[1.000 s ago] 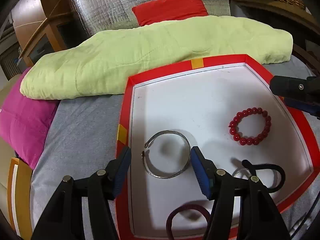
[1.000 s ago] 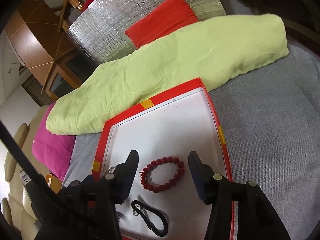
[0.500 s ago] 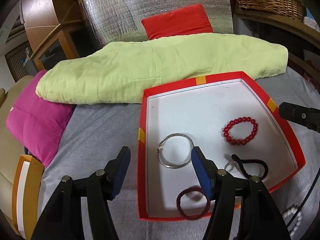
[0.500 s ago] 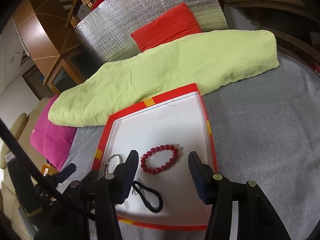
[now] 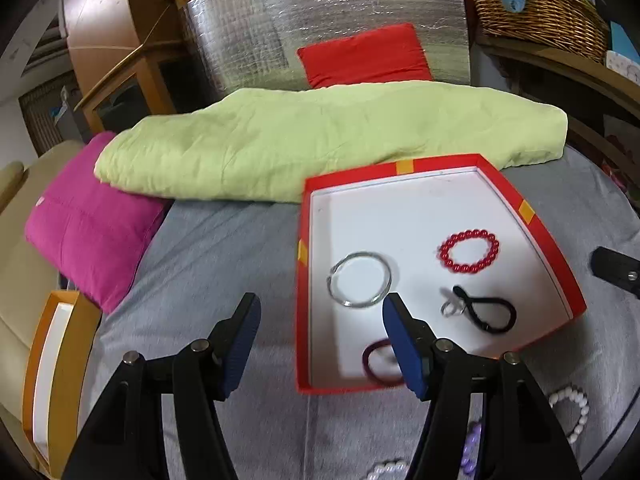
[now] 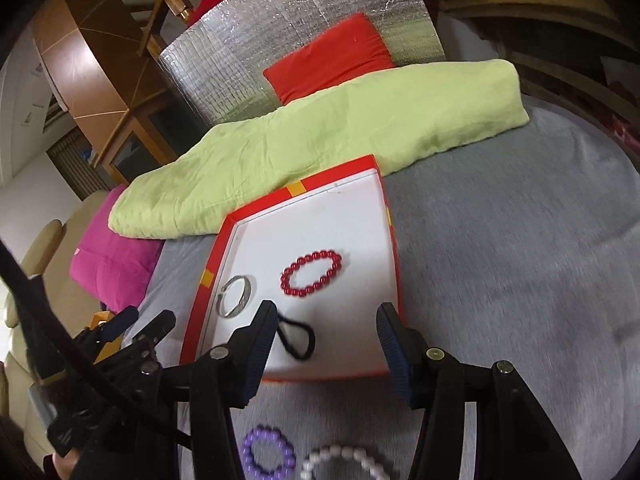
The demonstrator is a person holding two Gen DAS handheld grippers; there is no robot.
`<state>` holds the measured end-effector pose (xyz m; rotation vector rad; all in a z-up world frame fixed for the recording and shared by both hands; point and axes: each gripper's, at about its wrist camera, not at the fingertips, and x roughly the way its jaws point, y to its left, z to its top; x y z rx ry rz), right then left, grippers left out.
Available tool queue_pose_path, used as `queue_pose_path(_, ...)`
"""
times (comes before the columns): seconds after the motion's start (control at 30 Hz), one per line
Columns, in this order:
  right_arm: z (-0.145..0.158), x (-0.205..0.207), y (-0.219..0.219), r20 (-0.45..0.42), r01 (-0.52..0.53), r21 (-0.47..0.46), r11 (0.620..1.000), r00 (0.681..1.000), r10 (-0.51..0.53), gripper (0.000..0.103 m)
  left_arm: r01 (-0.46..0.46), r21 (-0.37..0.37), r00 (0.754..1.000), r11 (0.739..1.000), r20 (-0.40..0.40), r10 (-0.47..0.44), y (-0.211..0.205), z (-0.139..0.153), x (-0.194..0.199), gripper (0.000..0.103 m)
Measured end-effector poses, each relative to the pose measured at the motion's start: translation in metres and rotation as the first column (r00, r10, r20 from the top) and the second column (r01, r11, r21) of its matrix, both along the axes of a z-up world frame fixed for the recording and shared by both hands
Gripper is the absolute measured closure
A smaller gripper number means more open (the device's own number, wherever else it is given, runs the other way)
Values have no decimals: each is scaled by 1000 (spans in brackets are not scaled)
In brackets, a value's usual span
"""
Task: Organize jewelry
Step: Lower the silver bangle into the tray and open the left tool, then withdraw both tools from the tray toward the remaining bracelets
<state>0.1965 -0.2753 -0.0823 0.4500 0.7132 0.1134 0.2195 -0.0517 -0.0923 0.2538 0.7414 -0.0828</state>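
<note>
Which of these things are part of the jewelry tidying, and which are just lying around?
Part of the job:
red tray
silver bangle
red bead bracelet
purple bead bracelet
white bead bracelet

Lying about:
green quilt
pink cushion
red cushion
wicker basket

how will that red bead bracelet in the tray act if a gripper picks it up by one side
The red bead bracelet is separate round beads in a loop, so it will probably sag and swing rather than hold its ring shape. The beads look glossy, so flat pads may slip off one. Lying flat on the tray, it seems unlikely to roll, though a push may slide it.
</note>
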Motion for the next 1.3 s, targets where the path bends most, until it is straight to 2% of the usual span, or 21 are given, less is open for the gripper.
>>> queue_pose_path(0.3, -3, -42, -16, -9, 30, 36, 999, 1000, -30, 48, -54, -74, 998, 996, -31, 52, 41, 0, -42, 39)
queue_pose_path(0.47, -7, -64, -22, -20, 37, 57, 998, 999, -35, 48, -60, -82, 997, 995, -62, 55, 57, -9, -66, 39)
queue_pose_path(0.73, -28, -94, -27, -80, 18, 81, 997, 997, -11, 48, -1, -60, 994, 998, -107, -6, 60, -24, -94, 39)
queue_pose_path(0.9, -43, -93, -11, -131, -41, 42, 998, 990, 46, 48, 46, -44, 988, 998, -144, -51, 51, -36, -101, 39)
queue_pose_path(1.17, -60, -83, 13, -196, -108, -12, 994, 975, 103, 48, 63, -14, 983, 998, -171, -64, 49, -48, -97, 39)
queue_pose_path(1.3, -63, -81, 19, -206, -123, -40, 992, 972, 112, 48, 97, -31, 979, 995, -176, -101, 52, -48, -102, 39)
